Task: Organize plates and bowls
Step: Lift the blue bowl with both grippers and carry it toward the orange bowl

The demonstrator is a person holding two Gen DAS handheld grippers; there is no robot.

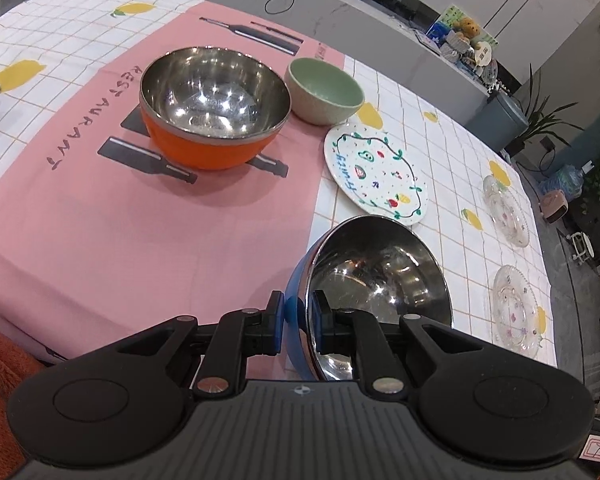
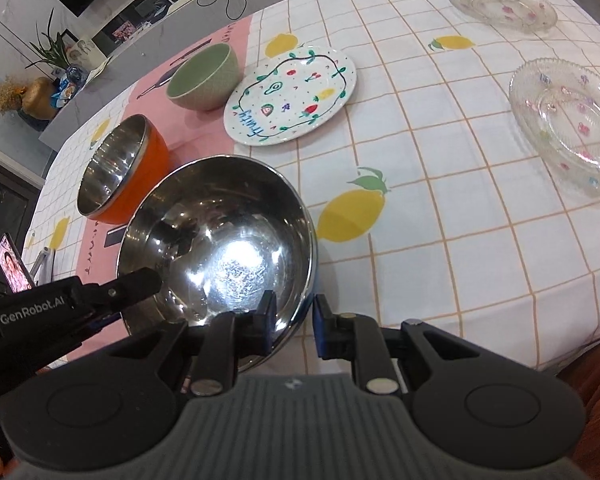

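You hold the blue bowl [image 1: 376, 280] by its rim from two sides: left gripper [image 1: 298, 322] and right gripper [image 2: 292, 322] each pinch the wall, likely to steady a wide, slippery steel shell. Ahead of your left gripper sits the orange bowl [image 1: 214, 108], a probable nesting target, on a pink mat [image 1: 100, 208] printed "RESTAURANT". The left gripper's arm reads "GenRobot.AI".

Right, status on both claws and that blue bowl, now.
Left claw and right claw both clamped on blue steel-lined bowl rim. Orange steel-lined bowl sits beyond, path open.
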